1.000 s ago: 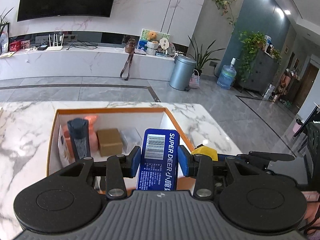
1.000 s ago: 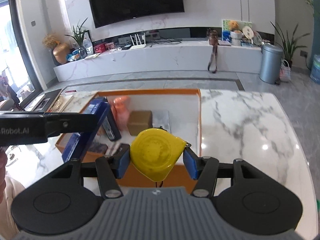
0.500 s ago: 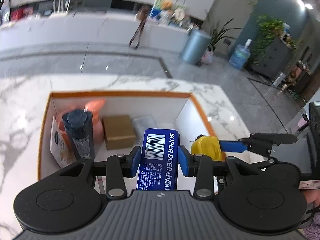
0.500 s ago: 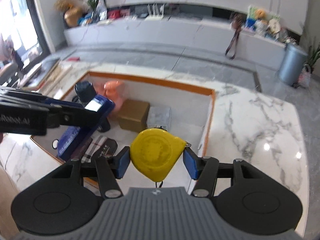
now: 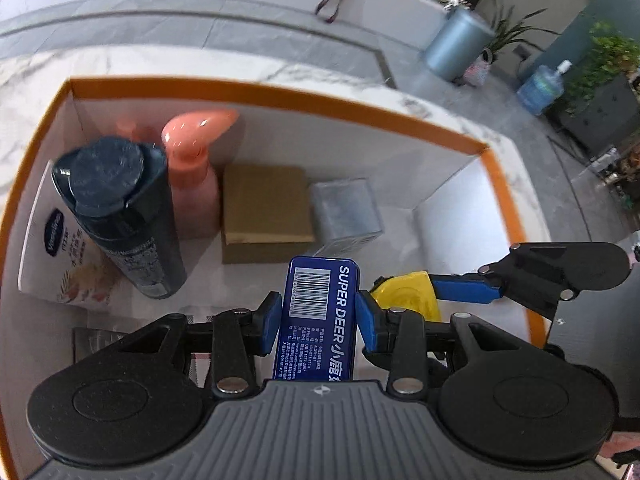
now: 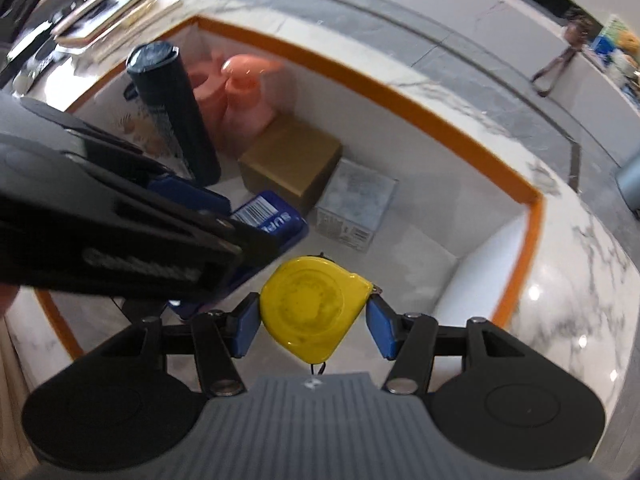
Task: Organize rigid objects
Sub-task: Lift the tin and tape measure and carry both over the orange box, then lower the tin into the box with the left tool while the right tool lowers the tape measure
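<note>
My left gripper [image 5: 318, 316] is shut on a blue Super Deer tin [image 5: 318, 320] and holds it over the front of the orange-rimmed white box [image 5: 280, 94]. My right gripper [image 6: 312, 316] is shut on a yellow tape measure [image 6: 312, 312] and holds it over the box [image 6: 400, 100], just right of the left gripper. The tape measure [image 5: 408, 294] also shows in the left wrist view, and the tin [image 6: 268, 216] in the right wrist view.
In the box stand a dark bottle [image 5: 120, 216], a pink pump bottle [image 5: 192, 184], a white Vaseline pack [image 5: 56, 248], a brown carton [image 5: 266, 212] and a small silver box [image 5: 344, 214]. The box sits on a marble table [image 6: 580, 280]. Books [image 6: 116, 12] lie at far left.
Both grippers have tilted down and moved forward over the box, holding their objects. The box's inside now fills both views.
</note>
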Demonstrator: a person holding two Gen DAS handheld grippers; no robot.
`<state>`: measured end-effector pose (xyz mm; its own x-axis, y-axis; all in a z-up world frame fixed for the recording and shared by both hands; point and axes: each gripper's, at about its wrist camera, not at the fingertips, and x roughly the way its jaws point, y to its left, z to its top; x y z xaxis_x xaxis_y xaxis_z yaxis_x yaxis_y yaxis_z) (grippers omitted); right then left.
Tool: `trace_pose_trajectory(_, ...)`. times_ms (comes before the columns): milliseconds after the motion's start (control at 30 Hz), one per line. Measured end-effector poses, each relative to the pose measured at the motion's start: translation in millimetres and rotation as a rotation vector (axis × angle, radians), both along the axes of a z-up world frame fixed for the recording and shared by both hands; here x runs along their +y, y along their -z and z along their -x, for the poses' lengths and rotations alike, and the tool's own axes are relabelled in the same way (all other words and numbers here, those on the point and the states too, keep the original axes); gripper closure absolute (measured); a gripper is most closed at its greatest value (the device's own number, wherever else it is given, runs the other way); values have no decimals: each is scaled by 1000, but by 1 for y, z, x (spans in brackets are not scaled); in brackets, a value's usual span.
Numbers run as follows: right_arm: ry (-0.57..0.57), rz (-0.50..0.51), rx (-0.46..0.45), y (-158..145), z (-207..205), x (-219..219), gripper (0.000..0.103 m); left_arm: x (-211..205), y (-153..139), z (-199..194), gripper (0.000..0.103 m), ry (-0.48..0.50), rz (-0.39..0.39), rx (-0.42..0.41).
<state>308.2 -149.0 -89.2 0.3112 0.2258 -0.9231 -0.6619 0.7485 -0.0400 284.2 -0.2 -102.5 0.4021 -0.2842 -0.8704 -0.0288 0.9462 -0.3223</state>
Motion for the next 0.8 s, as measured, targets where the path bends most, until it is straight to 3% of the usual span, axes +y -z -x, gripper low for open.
trace_pose_trajectory(433, -106, 91, 109, 38, -21, 18, 45, 5, 18, -8, 58, -16, -33, 115)
trace_pose_trajectory(800, -121, 110, 88, 41, -15, 26, 42, 11, 14, 2, 58, -13, -45, 123)
